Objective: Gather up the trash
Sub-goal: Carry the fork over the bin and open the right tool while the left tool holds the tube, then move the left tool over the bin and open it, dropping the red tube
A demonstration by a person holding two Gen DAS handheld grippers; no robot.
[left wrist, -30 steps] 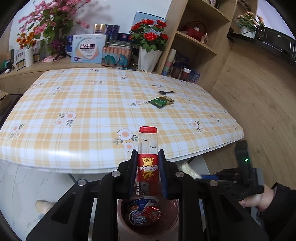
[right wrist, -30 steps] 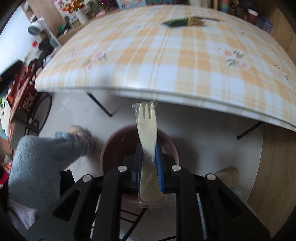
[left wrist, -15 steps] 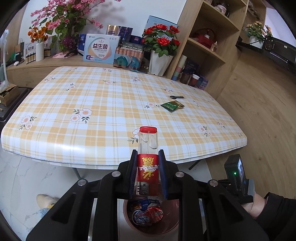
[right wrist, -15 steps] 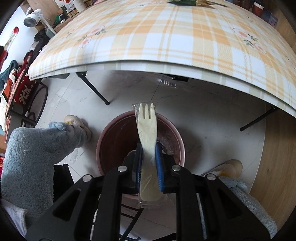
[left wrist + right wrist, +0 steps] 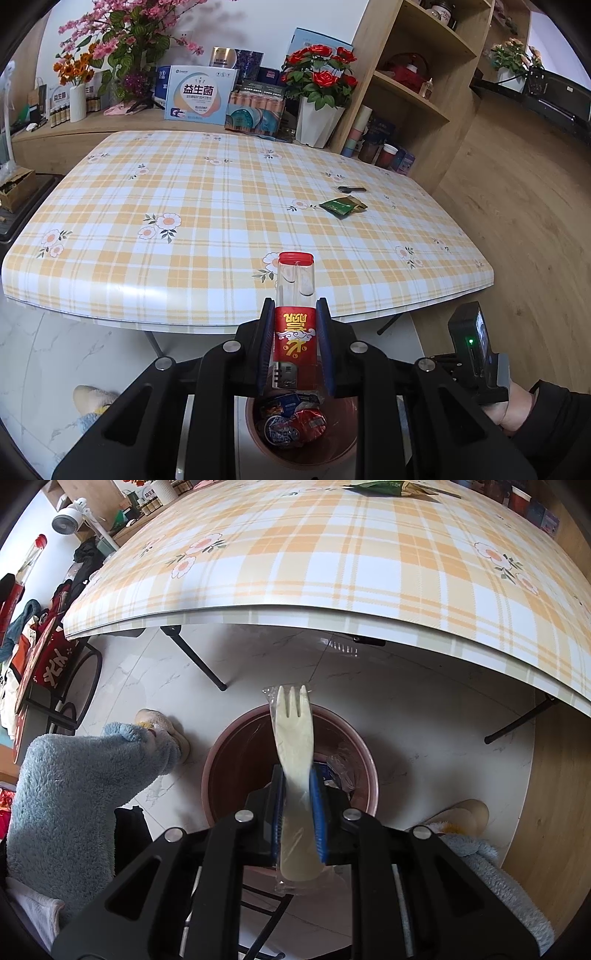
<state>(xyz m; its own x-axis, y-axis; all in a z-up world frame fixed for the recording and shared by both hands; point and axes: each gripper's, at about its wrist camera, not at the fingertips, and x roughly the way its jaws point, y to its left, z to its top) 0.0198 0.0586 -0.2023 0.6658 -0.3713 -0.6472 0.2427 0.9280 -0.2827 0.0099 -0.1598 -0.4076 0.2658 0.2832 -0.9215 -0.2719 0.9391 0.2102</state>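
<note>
White marble-look floor tiles run under a table [image 5: 207, 206] covered in an orange-and-white plaid cloth with printed flowers; wood flooring begins beyond the table's right end. Behind the table stand a low wooden counter with boxes and flower vases and a wooden shelf unit [image 5: 413, 74]. On the table, toward its far right, lie a green packet [image 5: 341, 205] and, just past it, a small dark object [image 5: 351, 189]. On the floor at the table's near edge sits a reddish-brown bin [image 5: 236, 753] holding wrappers. The left gripper [image 5: 295, 339] pinches a clear bottle [image 5: 295, 295] with a red cap and label, above the bin. The right gripper [image 5: 297, 805] clamps a plastic-wrapped fork [image 5: 293, 731] over the bin.
</note>
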